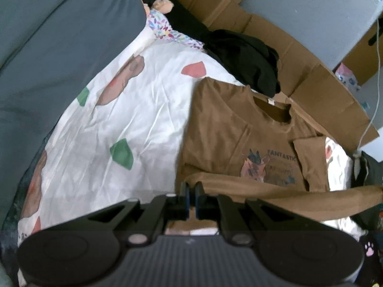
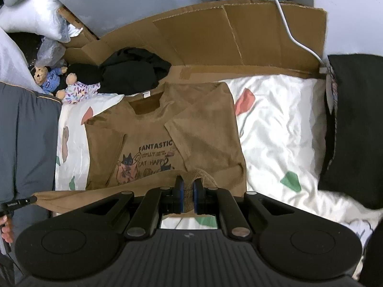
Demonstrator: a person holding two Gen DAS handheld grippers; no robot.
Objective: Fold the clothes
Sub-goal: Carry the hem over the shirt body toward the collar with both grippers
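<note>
While the brown shirt (image 2: 165,129) lies print-up on the white sheet (image 2: 282,124), sleeves folded inward, its lifted hem is pinched by both tongs: left gripper (image 1: 191,191) and right gripper (image 2: 188,186); black clothes (image 2: 134,71) sit beyond its collar

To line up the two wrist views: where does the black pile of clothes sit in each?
Left wrist: black pile of clothes sits upper centre-right, just beyond the brown T-shirt collar, against the cardboard.
Right wrist: black pile of clothes sits upper centre-left, beyond the brown T-shirt collar, beside the dolls.
Shared landmark: the T-shirt's white neck label, right below the pile.
</note>
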